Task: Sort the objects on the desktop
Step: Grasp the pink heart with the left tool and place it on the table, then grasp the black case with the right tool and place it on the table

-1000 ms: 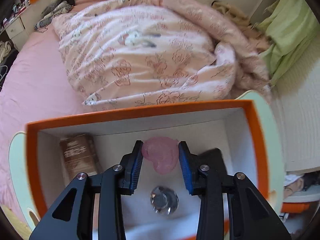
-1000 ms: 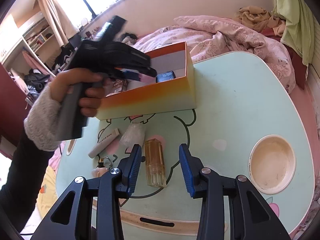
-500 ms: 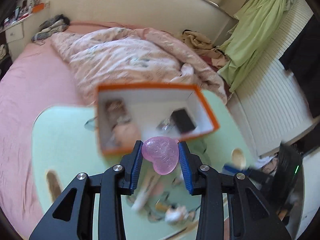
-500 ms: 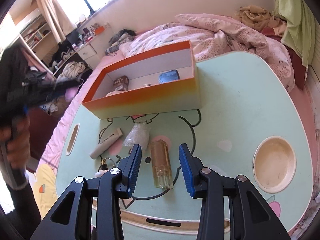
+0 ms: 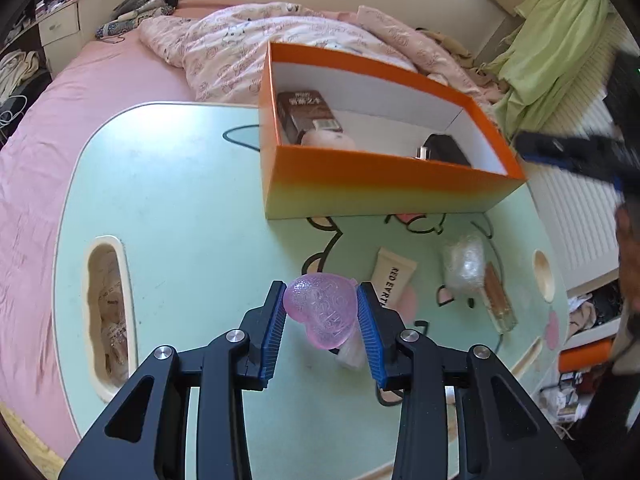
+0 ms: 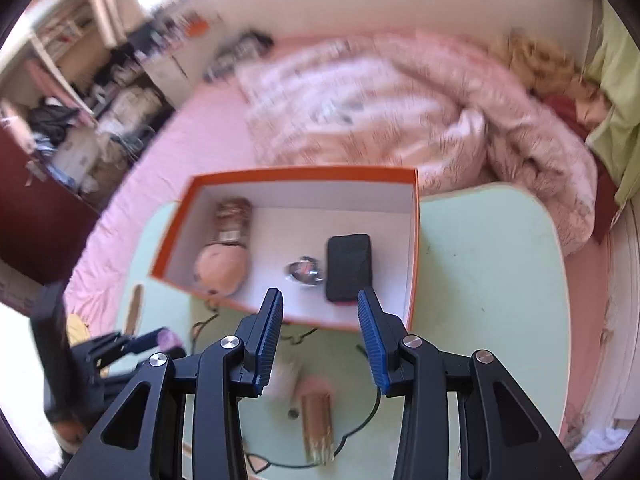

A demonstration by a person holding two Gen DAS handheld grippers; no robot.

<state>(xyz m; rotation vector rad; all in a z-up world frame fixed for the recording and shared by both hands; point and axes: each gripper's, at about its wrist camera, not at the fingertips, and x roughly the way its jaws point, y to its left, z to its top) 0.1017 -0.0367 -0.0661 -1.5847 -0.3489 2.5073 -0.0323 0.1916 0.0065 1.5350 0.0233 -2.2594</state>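
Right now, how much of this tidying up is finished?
Partly done. The orange box already holds a brown packet, a round peach item, a shiny piece and a black case. In hand: the left gripper clamps a pink heart; the right gripper is open and empty. Left on the table: a cream tube, a clear wrapper and a slim amber bottle.

A rumpled pink floral duvet [image 5: 280,44] lies beside green curtains [image 5: 560,40].
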